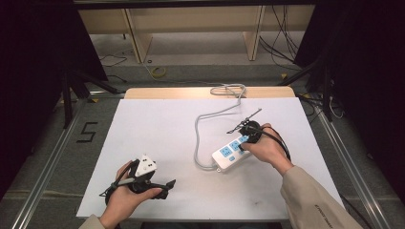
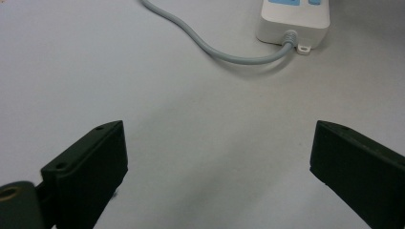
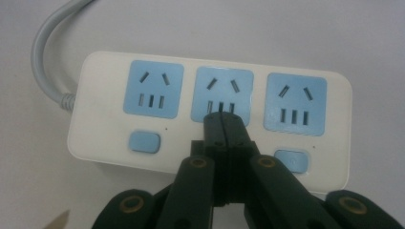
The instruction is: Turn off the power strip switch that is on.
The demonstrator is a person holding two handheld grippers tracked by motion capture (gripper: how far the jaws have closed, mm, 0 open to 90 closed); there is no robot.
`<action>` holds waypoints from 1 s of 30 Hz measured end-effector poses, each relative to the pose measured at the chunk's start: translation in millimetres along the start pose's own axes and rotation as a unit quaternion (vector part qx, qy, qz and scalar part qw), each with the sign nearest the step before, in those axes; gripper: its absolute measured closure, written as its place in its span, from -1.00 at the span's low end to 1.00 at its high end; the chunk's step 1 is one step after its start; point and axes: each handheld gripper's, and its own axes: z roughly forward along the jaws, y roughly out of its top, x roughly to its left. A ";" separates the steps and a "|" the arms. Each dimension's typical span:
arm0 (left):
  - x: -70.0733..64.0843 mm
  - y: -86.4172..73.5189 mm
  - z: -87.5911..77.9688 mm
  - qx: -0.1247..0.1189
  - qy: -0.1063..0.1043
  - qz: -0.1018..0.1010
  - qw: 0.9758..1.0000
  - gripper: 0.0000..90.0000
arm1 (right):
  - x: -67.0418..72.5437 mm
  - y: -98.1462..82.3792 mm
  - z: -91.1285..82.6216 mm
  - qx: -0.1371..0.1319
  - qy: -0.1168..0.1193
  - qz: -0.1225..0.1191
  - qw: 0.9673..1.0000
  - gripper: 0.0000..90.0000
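With its fingers (image 3: 241, 131) pinched together into one tip, the right gripper (image 3: 222, 119) bears on the white three-socket power strip (image 3: 100, 138) right of the tabletop's (image 1: 157, 138) centre, likely over the middle switch. The left gripper (image 2: 217, 157), spread wide and empty, idles near the front edge.

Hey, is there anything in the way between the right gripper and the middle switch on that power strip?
Nothing visible. The right gripper, jaws shut, points straight at the power strip, its tip over the middle socket. The gripper itself covers the spot where the middle switch would sit, so contact cannot be told.
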 end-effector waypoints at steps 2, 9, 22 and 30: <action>0.0 0.0 0.1 0.000 0.000 0.000 1.000 -0.89 | -0.4 0.3 1.2 0.003 0.000 -0.004 1.000 1.00; 0.0 0.0 0.0 0.000 0.000 0.000 1.000 -0.89 | 1.5 1.4 3.2 0.010 -0.001 -0.006 1.000 1.00; 0.0 0.0 0.0 0.000 0.000 0.001 1.000 -0.89 | 1.6 1.8 6.2 0.020 -0.002 -0.009 1.000 1.00; -0.4 0.1 0.2 0.000 0.001 0.001 1.000 -0.89 | 2.8 1.6 6.5 0.021 -0.006 -0.012 1.000 1.00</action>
